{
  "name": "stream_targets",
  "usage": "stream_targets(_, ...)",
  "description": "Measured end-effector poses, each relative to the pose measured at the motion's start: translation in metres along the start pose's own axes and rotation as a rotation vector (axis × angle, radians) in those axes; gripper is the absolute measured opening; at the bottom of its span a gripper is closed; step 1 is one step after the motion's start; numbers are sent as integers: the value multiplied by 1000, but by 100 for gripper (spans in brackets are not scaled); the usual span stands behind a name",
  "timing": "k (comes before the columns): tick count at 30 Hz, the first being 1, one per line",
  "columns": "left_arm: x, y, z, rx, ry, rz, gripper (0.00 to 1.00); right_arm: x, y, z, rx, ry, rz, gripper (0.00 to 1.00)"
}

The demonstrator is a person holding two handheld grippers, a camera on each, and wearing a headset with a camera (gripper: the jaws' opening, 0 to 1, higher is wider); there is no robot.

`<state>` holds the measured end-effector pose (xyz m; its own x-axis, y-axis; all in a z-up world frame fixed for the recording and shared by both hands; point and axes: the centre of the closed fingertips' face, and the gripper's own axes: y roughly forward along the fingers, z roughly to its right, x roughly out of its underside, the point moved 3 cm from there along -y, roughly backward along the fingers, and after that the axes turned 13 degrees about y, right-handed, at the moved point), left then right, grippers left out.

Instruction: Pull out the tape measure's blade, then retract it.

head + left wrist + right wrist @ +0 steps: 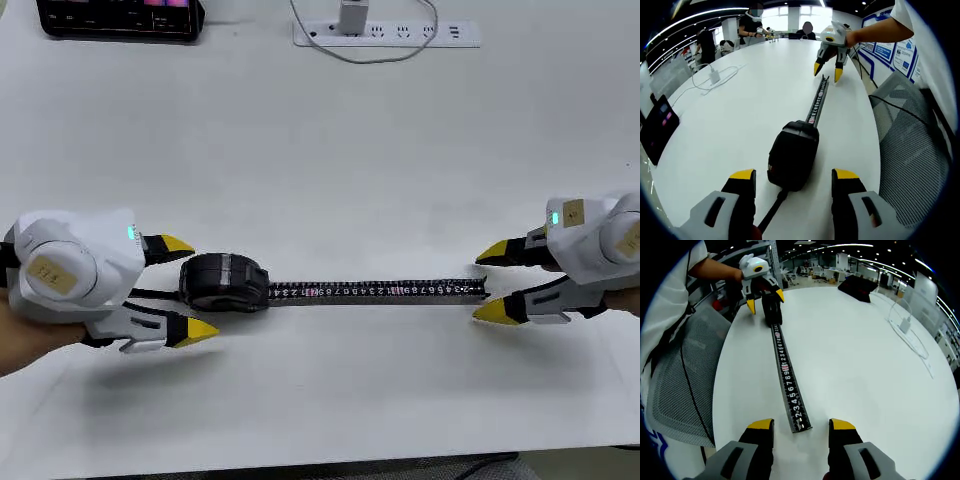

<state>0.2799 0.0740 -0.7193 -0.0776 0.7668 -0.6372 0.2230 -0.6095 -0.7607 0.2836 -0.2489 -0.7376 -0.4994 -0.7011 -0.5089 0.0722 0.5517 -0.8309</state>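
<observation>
On the white desk [330, 150], the tape measure [224, 283] sits right in front of your left claw [192, 287]. Its rear end is between the spread jaws, neither jaw touches it, and its strap trails back between them. The blade [375, 291] lies pulled out flat across the desk, numbers up, toward your right claw [489, 283]. That claw's jaws are apart too and hold nothing; the blade tip rests just ahead of the gap between its yellow tips. A power strip [385, 33] and a dark screen device [120, 17] sit at the far edge, well apart from the tape.
</observation>
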Motion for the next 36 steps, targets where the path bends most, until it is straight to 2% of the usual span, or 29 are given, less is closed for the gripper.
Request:
stream_targets(2,1,-4,0,-16,-14,6,60,-4,-1,-3,4,40,24,51)
stream_targets(7,2,-12,-1,-59,-74,30,66,-9,-2,-7,25,67,53,63)
stream_targets(14,1,-20,2,-105,-112,56,71,-11,-5,-11,53,107,90,71)
stream_targets(16,0,-23,2,-122,-121,65,72,-13,-7,-13,61,128,115,73)
stream_targets(28,0,-34,5,-180,-165,95,77,-15,-11,-25,100,183,183,81)
stream_targets(36,1,-40,12,-218,-207,135,80,-21,-17,-30,131,207,235,83)
